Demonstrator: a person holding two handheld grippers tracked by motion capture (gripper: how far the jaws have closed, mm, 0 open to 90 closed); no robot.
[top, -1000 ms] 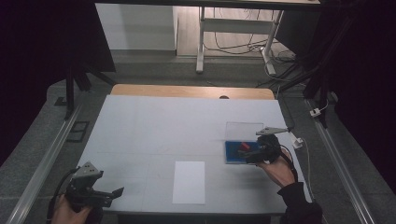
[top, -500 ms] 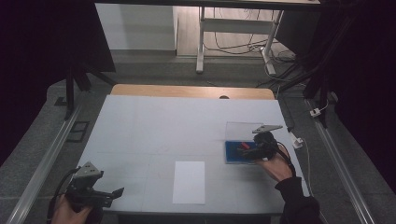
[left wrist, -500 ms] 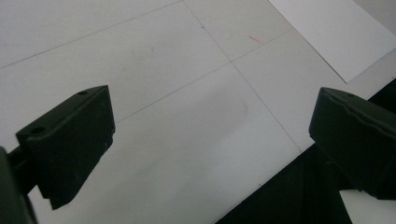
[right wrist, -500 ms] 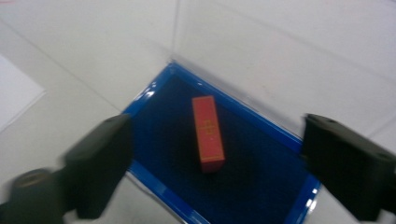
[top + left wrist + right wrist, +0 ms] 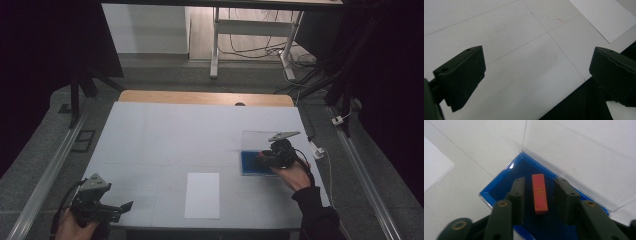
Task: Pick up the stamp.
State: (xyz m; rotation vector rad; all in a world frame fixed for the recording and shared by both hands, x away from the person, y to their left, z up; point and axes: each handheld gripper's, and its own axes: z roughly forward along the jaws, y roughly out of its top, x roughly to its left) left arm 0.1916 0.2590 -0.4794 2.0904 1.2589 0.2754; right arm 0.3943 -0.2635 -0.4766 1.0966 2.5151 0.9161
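Note:
A small red block (image 5: pixel 539 193) with gold markings lies on the blue base (image 5: pixel 499 190) of an open clear case at the table's right. Its clear lid (image 5: pixel 574 145) stands open behind it. My right gripper (image 5: pixel 540 180) reaches down into the case (image 5: pixel 248 163) with one jaw on each side of the block. Its jaws have just been closing, and a narrow gap still shows on both sides. In the high view the right gripper (image 5: pixel 262 159) covers the block. My left gripper (image 5: pixel 117 207) rests near the front left edge, and its jaws (image 5: pixel 537 62) stand wide open over bare table.
A white sheet of paper (image 5: pixel 202 195) lies flat at the front middle of the white table (image 5: pixel 190 130), its corner in the left gripper view (image 5: pixel 604 17). A wooden strip (image 5: pixel 200 97) runs along the far edge. Metal rails flank the table.
The right gripper has shifted slightly left over the blue base, and the red block that showed beside it is now covered in the high view. The left hand has not moved.

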